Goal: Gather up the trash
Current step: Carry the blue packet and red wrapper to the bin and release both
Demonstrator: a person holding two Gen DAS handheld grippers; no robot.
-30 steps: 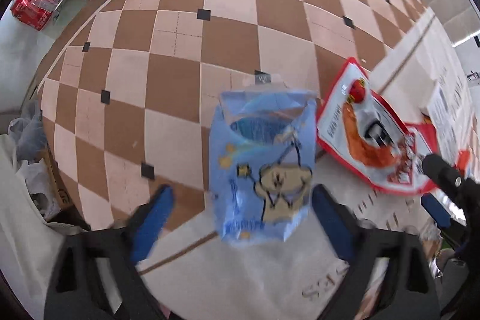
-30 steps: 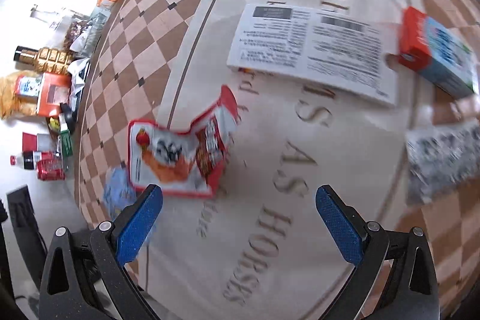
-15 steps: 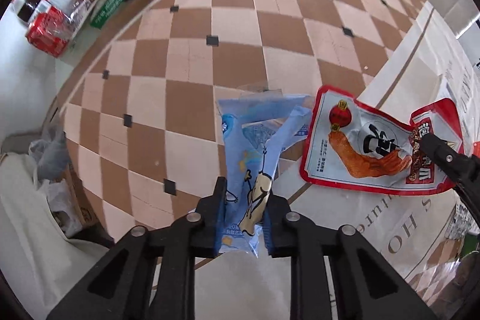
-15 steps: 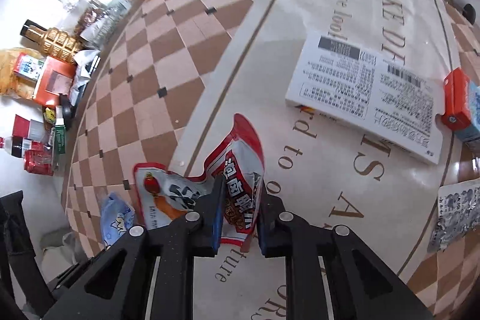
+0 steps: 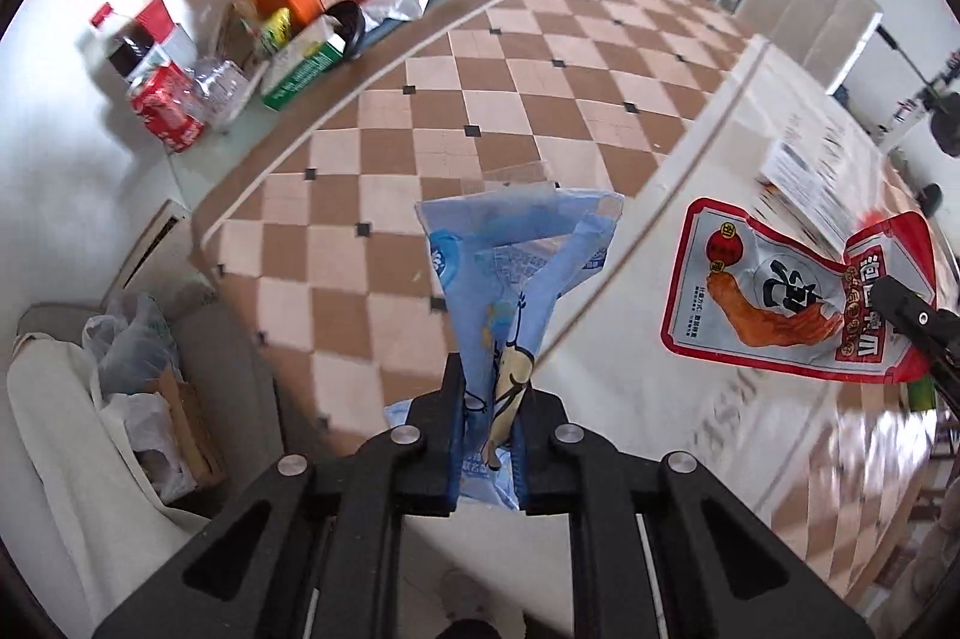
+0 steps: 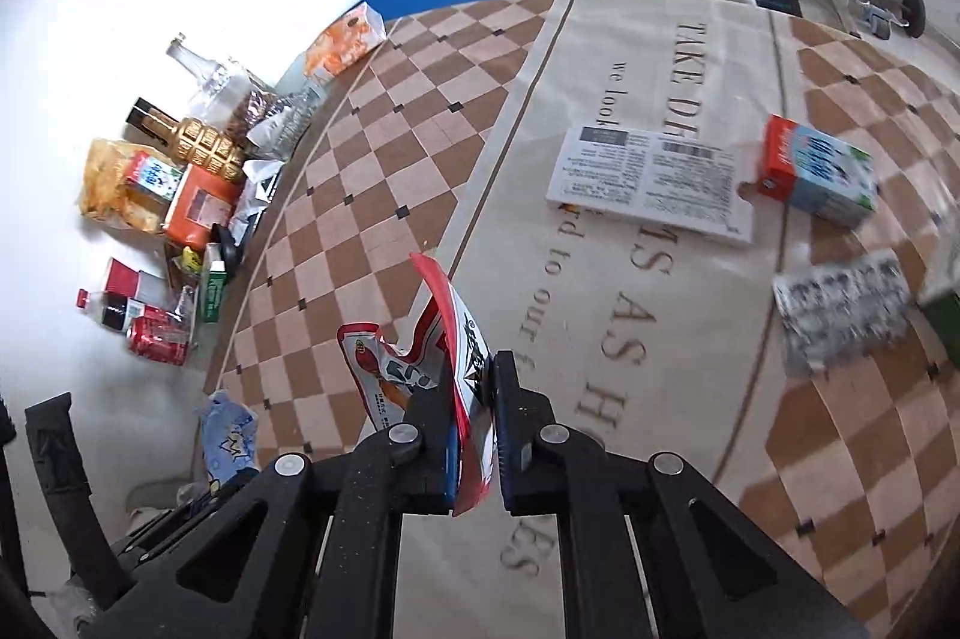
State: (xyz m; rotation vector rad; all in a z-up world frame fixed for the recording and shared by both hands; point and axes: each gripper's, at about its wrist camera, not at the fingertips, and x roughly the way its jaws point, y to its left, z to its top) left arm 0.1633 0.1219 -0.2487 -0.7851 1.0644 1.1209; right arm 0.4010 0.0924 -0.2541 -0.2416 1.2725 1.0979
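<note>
Two wrappers held, both off the checkered brown-and-cream tablecloth (image 5: 480, 111). Left gripper (image 5: 487, 414) clamped on crumpled light-blue cartoon snack bag (image 5: 516, 279); right gripper (image 6: 471, 423) clamped on red-and-white foil snack pouch (image 6: 414, 369). White printed leaflet (image 6: 654, 183) & orange-blue carton (image 6: 816, 171) lie on cloth.

Motion blur smears the grey printed packet (image 6: 840, 315) unreadable.

We look steeply down from both grippers over the checkered tablecloth (image 5: 540, 99). Both views share the blue wrapper (image 5: 516, 279), the red pouch (image 6: 414, 369) and the clutter of bottles (image 6: 156, 333) by the wall.
</note>
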